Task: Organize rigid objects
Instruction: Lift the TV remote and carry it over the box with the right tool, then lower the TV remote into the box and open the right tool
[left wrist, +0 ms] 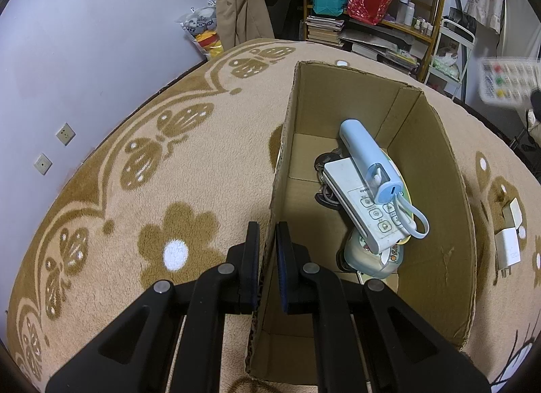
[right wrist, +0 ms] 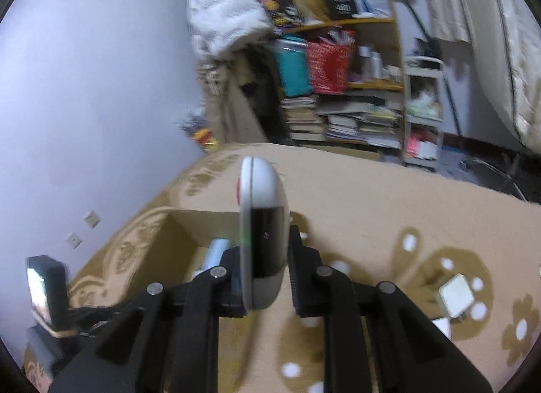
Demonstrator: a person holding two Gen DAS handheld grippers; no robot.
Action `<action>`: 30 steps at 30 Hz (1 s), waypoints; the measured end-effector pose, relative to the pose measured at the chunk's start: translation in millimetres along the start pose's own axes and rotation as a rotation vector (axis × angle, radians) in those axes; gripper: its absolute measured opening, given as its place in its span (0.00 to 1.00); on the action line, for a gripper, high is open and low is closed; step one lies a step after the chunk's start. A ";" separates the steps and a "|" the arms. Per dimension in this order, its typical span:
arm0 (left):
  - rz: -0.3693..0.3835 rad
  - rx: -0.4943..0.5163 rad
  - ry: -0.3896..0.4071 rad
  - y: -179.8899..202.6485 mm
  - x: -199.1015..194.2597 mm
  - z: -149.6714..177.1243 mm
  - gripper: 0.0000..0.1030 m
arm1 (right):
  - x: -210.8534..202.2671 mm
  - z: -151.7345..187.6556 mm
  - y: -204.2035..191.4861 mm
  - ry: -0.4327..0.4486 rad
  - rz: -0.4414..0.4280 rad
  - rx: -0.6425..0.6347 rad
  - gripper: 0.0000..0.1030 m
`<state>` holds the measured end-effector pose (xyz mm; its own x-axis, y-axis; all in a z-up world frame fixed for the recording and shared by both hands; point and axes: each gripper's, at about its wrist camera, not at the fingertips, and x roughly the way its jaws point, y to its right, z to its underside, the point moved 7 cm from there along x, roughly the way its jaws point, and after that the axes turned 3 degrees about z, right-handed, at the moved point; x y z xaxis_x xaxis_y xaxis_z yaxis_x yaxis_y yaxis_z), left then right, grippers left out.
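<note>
While the left gripper (left wrist: 267, 258) stays out of the sorting, its jaws are pinched onto the near wall of the cardboard box (left wrist: 436, 190) at the centre of the left wrist view. A white remote (left wrist: 361, 203), a pale blue power bank (left wrist: 368, 160) and other small items lie piled inside. In the right wrist view the right gripper (right wrist: 265, 274) clamps a white and black remote (right wrist: 262, 234) on edge, lower centre, above the blanket (right wrist: 372, 190); a white charger (right wrist: 456, 295) lies lower right.
</note>
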<state>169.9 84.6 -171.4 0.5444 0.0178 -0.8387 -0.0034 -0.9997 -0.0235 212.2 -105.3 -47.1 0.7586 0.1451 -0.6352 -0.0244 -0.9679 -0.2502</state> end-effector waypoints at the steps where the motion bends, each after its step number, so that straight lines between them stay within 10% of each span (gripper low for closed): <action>1: 0.000 0.000 0.000 0.0 0.0 0.1 0.08 | 0.2 0.2 -9.8 -0.001 -0.023 -0.006 0.20; 10: 0.003 -0.012 0.002 -1.9 0.4 1.3 0.08 | 35.9 37.0 -79.2 -0.123 -0.143 -0.056 0.20; 26: 0.009 -0.014 0.001 -3.0 0.6 2.3 0.08 | 57.5 60.0 -70.9 -0.207 -0.160 -0.066 0.21; 30: -0.003 -0.013 0.003 -3.2 0.3 2.3 0.08 | 46.6 50.7 -66.0 -0.184 -0.161 -0.063 0.52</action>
<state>168.2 87.9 -172.9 0.5465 0.0205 -0.8372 0.0089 -0.9998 -0.0187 216.1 -24.2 -97.2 0.6183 0.3281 -0.7142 0.1323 -0.9392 -0.3170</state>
